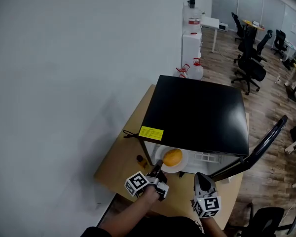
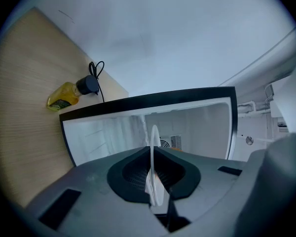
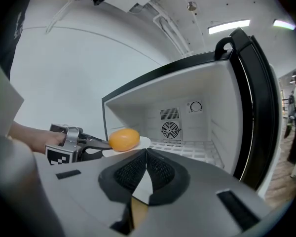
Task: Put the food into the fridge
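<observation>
A black mini fridge (image 1: 197, 112) stands on a wooden table (image 1: 116, 162) with its door (image 1: 259, 149) swung open to the right. My left gripper (image 1: 157, 172) is shut on the rim of a white plate (image 1: 185, 163) that carries a round orange fruit (image 1: 172, 157), right at the fridge mouth. The left gripper view has the plate (image 2: 153, 167) edge-on between the pads. In the right gripper view the fruit (image 3: 124, 138) sits at the fridge's left front, before the wire shelf (image 3: 187, 149). My right gripper (image 1: 201, 177) is shut and empty, just right of the plate.
A small yellow bottle (image 2: 64, 96) and a black cable lie on the table left of the fridge. The open door (image 3: 259, 107) stands along the right side. Water jugs (image 1: 194, 65) and office chairs (image 1: 249, 65) are far behind.
</observation>
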Available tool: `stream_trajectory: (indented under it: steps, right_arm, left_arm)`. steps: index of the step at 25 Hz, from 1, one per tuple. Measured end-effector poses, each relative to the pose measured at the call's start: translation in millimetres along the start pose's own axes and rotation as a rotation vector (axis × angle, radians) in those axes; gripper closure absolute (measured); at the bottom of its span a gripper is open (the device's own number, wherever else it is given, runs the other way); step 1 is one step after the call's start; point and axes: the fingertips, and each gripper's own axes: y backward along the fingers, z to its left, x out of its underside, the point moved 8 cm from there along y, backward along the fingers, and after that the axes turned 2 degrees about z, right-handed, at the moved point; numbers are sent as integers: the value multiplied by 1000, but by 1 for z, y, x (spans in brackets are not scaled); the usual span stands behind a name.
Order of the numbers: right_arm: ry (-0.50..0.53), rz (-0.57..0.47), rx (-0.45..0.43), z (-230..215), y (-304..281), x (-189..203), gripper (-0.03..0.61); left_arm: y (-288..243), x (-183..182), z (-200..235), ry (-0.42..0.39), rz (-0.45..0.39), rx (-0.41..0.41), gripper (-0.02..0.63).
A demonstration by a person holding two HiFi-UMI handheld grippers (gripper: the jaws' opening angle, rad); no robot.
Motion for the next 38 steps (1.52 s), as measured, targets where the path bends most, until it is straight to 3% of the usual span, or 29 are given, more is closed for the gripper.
stream_trajectory:
  steps: [26, 33, 38]
  right_arm:
    - [3, -3, -9, -7, -2, -6, 518]
    - [-1, 5, -12, -4, -2, -3, 518]
    - [6, 7, -7, -5, 4, -5, 518]
  left_arm:
    - [-59, -11, -2, -26, -104, -63, 591]
    - [-61, -17, -8, -9, -166, -106, 590]
    - [-63, -18, -14, -26, -185, -195, 591]
